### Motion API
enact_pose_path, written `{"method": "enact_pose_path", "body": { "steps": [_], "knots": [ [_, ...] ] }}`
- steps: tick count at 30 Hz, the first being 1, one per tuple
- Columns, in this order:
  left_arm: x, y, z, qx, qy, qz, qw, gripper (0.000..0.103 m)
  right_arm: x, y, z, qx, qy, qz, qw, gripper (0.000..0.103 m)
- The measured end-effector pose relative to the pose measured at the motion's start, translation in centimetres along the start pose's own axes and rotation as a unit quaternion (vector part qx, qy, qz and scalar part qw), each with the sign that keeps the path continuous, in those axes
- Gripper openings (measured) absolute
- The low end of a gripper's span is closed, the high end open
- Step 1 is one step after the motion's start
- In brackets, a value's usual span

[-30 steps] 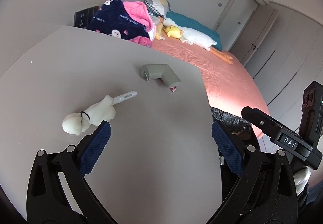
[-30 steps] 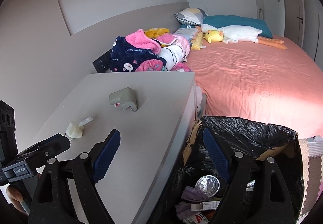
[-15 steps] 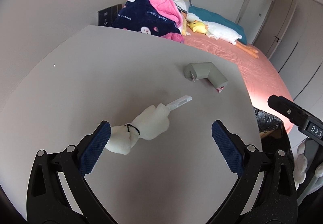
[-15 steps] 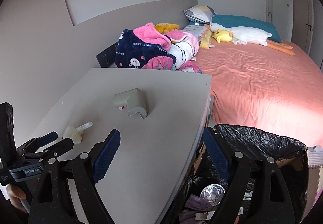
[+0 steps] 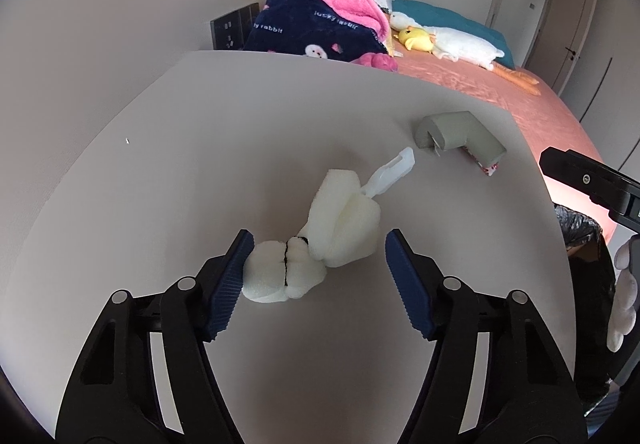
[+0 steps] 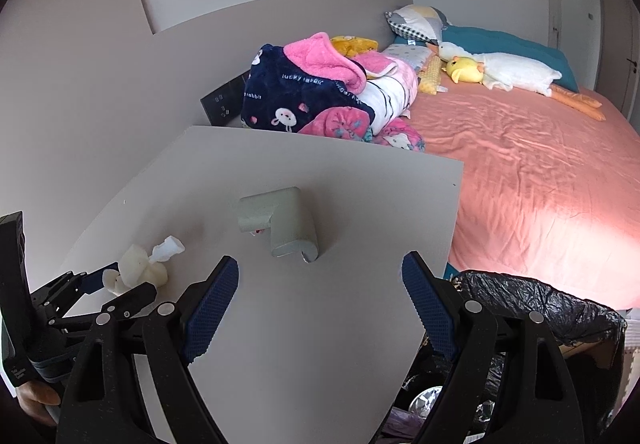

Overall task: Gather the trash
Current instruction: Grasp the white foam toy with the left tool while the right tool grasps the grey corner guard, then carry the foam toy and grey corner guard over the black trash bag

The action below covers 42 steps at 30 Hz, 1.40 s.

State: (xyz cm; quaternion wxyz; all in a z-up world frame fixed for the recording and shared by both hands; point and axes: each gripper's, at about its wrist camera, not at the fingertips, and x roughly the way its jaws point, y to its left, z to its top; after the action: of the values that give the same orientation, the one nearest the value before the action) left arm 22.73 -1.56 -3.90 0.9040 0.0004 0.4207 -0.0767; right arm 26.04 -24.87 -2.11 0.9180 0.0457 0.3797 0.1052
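**Left wrist view: claw closing around the sponge brush on the desk**

Left wrist view shows the left claw [image 5: 318,280] low over the grey desk [image 5: 160,184], its jaws having just been closing and now at a middling width. Between them lies a white sponge brush [image 5: 320,244], a foam piece tied with a black band and ending in a short white plastic handle that points away toward the bed [image 5: 540,108]. The left blue pad [image 5: 230,284] looks to be touching the foam's rounded end; the right pad stands clear of it, so the foam is not yet gripped. Beyond the handle tip, near the desk's far right edge, rests a grey L-shaped corner guard [image 5: 460,136].

From the right wrist view, the right claw [image 6: 320,308] hangs wide and empty above the desk's near edge, with the corner guard ahead of it. To its right, beside the desk, stands a bin lined with a black trash bag [image 6: 540,304], with some litter visible inside. On the bed lie a heap of blankets [image 6: 320,92] and a plush goose [image 6: 508,70].
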Motion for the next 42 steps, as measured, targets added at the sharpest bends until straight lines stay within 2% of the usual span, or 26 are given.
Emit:
{"method": "enact_pose_path", "body": {
  "steps": [6, 10, 13, 19, 26, 28, 29, 31, 32, 35, 42],
  "knots": [
    [1.0, 1.5, 0.5, -0.016, 0.006, -0.005, 0.9998, 0.052, 2.2, 1.2, 1.0, -0.023, 0.015, -0.010, 1.000, 0.084],
    [0.8, 2.4, 0.5, -0.039, 0.000, -0.019, 0.9990, 0.041, 3.8, 2.1, 1.7, -0.042, 0.026, -0.018, 0.999, 0.084],
    [0.4, 3.0, 0.4, -0.064, -0.008, -0.034, 0.9973, 0.037, 4.8, 2.4, 2.2, -0.049, 0.033, -0.021, 0.998, 0.083],
    [-0.3, 3.3, 0.3, -0.084, -0.023, -0.056, 0.9946, 0.037, 6.7, 2.6, 3.3, -0.044, 0.060, -0.020, 0.997, 0.083],
    [-0.4, 3.5, 0.4, -0.091, -0.023, -0.062, 0.9936, 0.037, 8.3, 2.3, 3.8, -0.021, 0.083, 0.014, 0.996, 0.081],
    [-0.3, 3.5, 0.4, -0.094, -0.022, -0.071, 0.9928, 0.037, 8.8, 2.2, 3.7, -0.009, 0.096, 0.039, 0.995, 0.077],
    [-0.4, 3.6, 0.4, -0.096, -0.022, -0.073, 0.9924, 0.037, 8.9, 2.3, 3.6, -0.005, 0.101, 0.049, 0.994, 0.069],
    [-0.4, 3.5, 0.4, -0.094, -0.022, -0.072, 0.9927, 0.037, 8.7, 2.8, 3.4, -0.008, 0.097, 0.063, 0.993, 0.057],
    [-0.4, 3.5, 0.4, -0.095, -0.023, -0.071, 0.9927, 0.037, 8.5, 3.2, 3.2, -0.015, 0.092, 0.053, 0.994, 0.053],
    [-0.6, 3.6, 0.4, -0.098, -0.025, -0.073, 0.9922, 0.037, 7.9, 4.5, 2.8, -0.048, 0.072, 0.023, 0.996, 0.052],
    [-1.3, 3.2, 0.6, -0.093, -0.031, -0.078, 0.9921, 0.037, 5.6, 3.8, 2.5, -0.039, 0.060, 0.032, 0.997, 0.052]
  ]
}}
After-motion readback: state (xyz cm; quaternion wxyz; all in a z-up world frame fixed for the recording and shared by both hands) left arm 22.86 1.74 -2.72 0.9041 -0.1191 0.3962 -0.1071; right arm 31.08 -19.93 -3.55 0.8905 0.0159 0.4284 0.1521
